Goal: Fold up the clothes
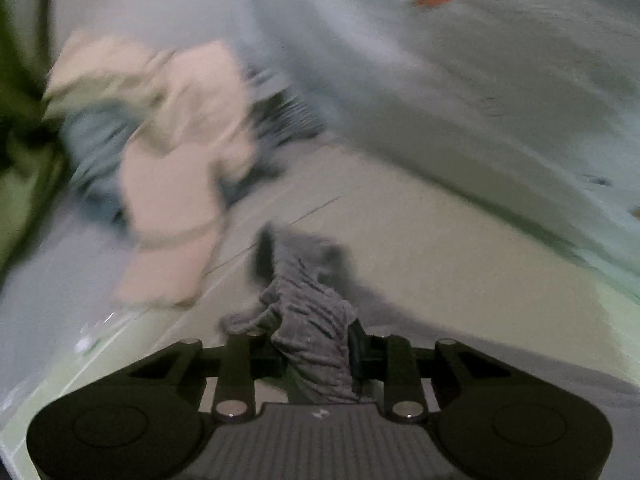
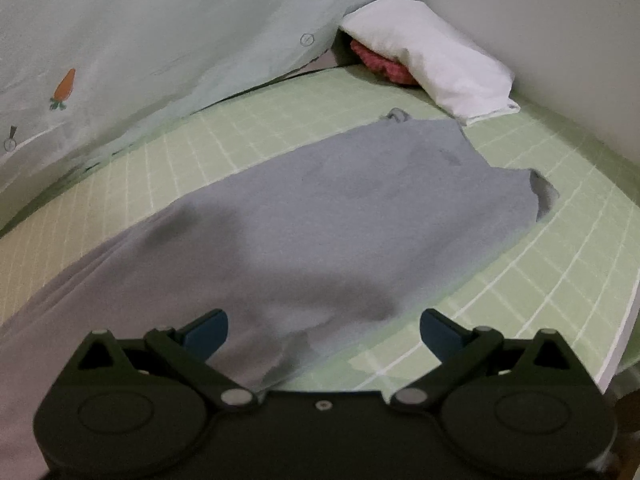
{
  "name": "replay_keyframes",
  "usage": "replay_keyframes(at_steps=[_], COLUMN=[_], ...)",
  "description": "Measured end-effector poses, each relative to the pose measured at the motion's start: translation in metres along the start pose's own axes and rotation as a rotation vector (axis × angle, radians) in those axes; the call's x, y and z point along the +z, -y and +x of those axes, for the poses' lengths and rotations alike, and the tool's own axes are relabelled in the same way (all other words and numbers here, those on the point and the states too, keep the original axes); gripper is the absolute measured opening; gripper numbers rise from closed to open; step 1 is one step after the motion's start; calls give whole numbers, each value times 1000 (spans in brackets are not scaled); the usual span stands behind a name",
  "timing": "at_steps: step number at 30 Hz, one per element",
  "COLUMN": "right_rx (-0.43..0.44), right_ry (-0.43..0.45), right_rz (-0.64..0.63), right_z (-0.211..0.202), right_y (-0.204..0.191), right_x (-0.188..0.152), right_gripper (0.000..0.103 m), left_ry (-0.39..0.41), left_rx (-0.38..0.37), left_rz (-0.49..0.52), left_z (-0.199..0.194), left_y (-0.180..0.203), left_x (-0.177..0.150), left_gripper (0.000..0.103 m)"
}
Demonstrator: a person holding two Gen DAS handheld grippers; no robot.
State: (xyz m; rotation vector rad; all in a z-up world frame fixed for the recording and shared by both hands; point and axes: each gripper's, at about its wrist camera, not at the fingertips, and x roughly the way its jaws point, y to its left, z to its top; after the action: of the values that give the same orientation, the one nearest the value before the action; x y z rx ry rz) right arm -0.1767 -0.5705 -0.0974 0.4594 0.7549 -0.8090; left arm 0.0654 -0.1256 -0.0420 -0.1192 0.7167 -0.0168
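The left gripper (image 1: 316, 344) was clamped on a bunched fold of the grey garment (image 1: 308, 320), its jaws drawn together with the ribbed cloth squeezed between them and spilling up and forward from the grip. Beyond the pinched fabric, the left wrist view was heavily smeared: a pale peach cloth (image 1: 176, 176) lay crumpled to the upper left, partly over something blue-grey (image 1: 96, 148) whose nature could not be made out, and a pale quilt (image 1: 460, 80) with an orange mark rose across the upper right.

The right gripper (image 2: 323, 330) stood with its jaws wide apart, the blue fingertips (image 2: 206, 330) holding nothing and hanging just above the near edge of the grey garment (image 2: 340, 208). Whether they touched the cloth could not be told. The garment was spread mostly flat across the green grid-patterned sheet (image 2: 520, 280), running from the lower left toward the far right, where a sleeve opening gaped at its edge. A shadow darkened the fabric just ahead of the jaws.

Farther off, a white pillow (image 2: 432, 64) rested in the corner against the wall (image 2: 540, 40), on top of a red-pink item (image 2: 380, 64). At upper left hung the pale quilt (image 2: 160, 40), printed with a small orange carrot (image 2: 66, 84)
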Motion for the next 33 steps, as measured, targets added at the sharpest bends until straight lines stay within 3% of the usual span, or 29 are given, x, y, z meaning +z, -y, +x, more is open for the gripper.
replay_keyframes(at_steps=[6,10,12,14,16,21,23,25,28,33], right_rx=[38,46,47,44,42,53,66,81,102,119], right_ry=[5,5,6,5,4,-8,-13,-18,-19,-28], right_rz=[-29,-54,-62,-65,-66,-55,-57,-61,-69,-61], right_z=[5,10,12,15,18,27,30,32,34,36], right_y=[37,64,76,89,101,116,115,111,103,88], right_x=[14,24,27,30,33,39,39,39,37,31], right_gripper=[103,103,103,103,103,103,103,103,103,103], left_ry=[41,-57,-114,-97,-100,-126,-128,-128,-112,-110], left_rx=[-176,-259,-231,-195,-190,-271,-304,-333,-368,-296], left_rz=[202,302,382,438,445,362,385,403,350,171], left_z=[-33,-34,-24,-22,-22,-27,-30,-34,-47,-49], left_y=[112,175,199,213,221,224,227,228,214,172], left_x=[-28,-73,-99,-116,-121,-113,-114,-114,-104,-78], left_gripper=[28,31,37,38,43,56,66,66,66,68])
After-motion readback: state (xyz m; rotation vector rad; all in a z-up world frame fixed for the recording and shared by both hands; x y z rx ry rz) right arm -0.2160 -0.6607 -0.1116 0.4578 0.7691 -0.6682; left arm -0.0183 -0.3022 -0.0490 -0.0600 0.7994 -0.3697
